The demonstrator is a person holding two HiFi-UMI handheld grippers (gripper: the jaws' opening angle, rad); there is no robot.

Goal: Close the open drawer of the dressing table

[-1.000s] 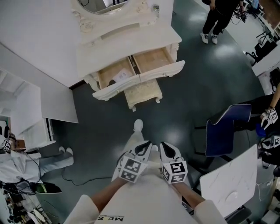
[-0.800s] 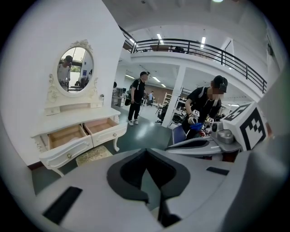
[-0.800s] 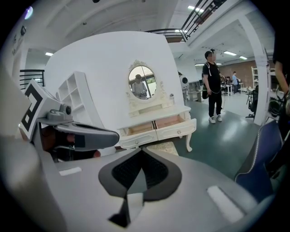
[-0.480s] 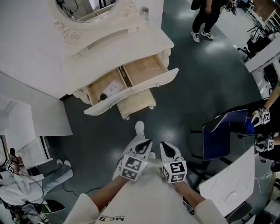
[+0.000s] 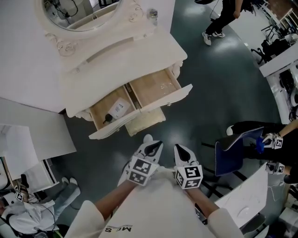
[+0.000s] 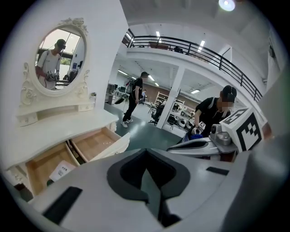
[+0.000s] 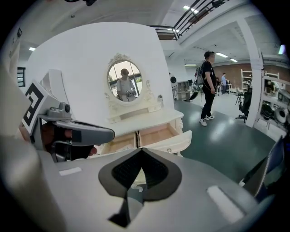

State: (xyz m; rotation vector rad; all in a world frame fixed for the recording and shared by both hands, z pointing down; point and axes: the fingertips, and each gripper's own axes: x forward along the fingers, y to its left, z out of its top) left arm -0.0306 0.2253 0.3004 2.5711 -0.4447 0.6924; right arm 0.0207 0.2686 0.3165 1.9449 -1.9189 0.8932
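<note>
The white dressing table (image 5: 125,60) with its oval mirror (image 5: 79,14) stands ahead of me. Both of its drawers are pulled out. The left drawer (image 5: 100,109) holds a white card (image 5: 119,108) and a small dark item, and the right drawer (image 5: 156,88) looks bare. A cushioned stool (image 5: 145,122) sits tucked under the drawer fronts. My left gripper (image 5: 153,148) and right gripper (image 5: 180,149) are side by side in front of my body, both shut and holding nothing, a short way from the drawers. The drawers also show past the left gripper (image 6: 146,154) and the right gripper (image 7: 142,152).
A person (image 5: 223,18) walks on the dark floor at the back right. A blue chair (image 5: 237,148) and a white table (image 5: 242,195) stand to my right, beside another person's hands (image 5: 274,142). Someone sits low at the left (image 5: 28,214), near white cabinets (image 5: 32,130).
I have stepped toward the dressing table: it sits lower and larger in the head view, and the gap to the drawers has shrunk. Both grippers stay shut and side by side.
</note>
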